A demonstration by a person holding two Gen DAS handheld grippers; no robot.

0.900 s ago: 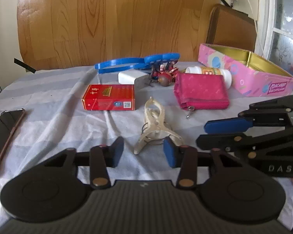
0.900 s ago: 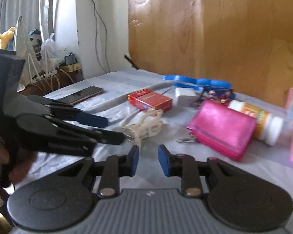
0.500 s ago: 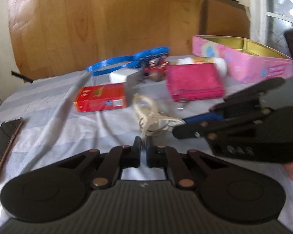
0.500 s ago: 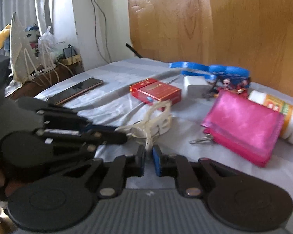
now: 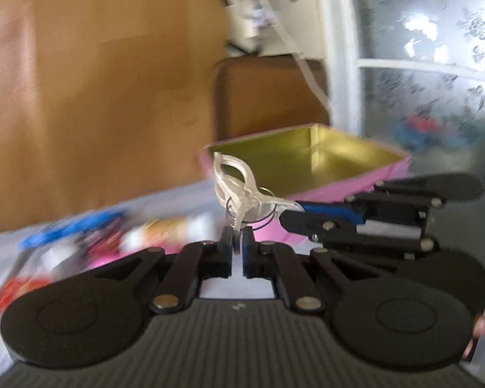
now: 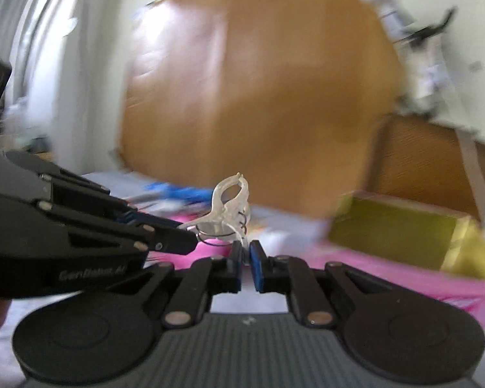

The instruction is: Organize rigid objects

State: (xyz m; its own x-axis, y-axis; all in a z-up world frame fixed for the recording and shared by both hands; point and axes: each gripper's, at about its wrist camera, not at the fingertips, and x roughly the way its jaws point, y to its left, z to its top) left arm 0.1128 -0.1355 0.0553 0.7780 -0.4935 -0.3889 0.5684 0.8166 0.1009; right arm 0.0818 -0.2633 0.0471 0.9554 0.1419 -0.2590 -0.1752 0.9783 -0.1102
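A white plastic clip [image 5: 232, 177] with a wire spring ring hangs in the air, its looped end up. My left gripper [image 5: 237, 247] is shut on one of its legs. My right gripper [image 5: 291, 215] reaches in from the right and is shut on the other leg. In the right wrist view the clip [image 6: 229, 200] stands above my right gripper [image 6: 245, 252], and the left gripper [image 6: 187, 237] comes in from the left. Just behind the clip sits the open pink tin [image 5: 339, 187] with a gold inside, seen as the tin [image 6: 391, 226] at the right.
Blurred items lie on the pale cloth at the lower left: a blue strap [image 5: 71, 229], a red box [image 5: 16, 287] and something pink. A wooden board [image 5: 97, 97] stands behind, with a brown box [image 5: 268, 97] and a frosted window [image 5: 420, 64] to the right.
Both grippers went from open to shut on the clip's legs. They lifted it off the cloth and swung right, so the pink tin now sits right behind it.
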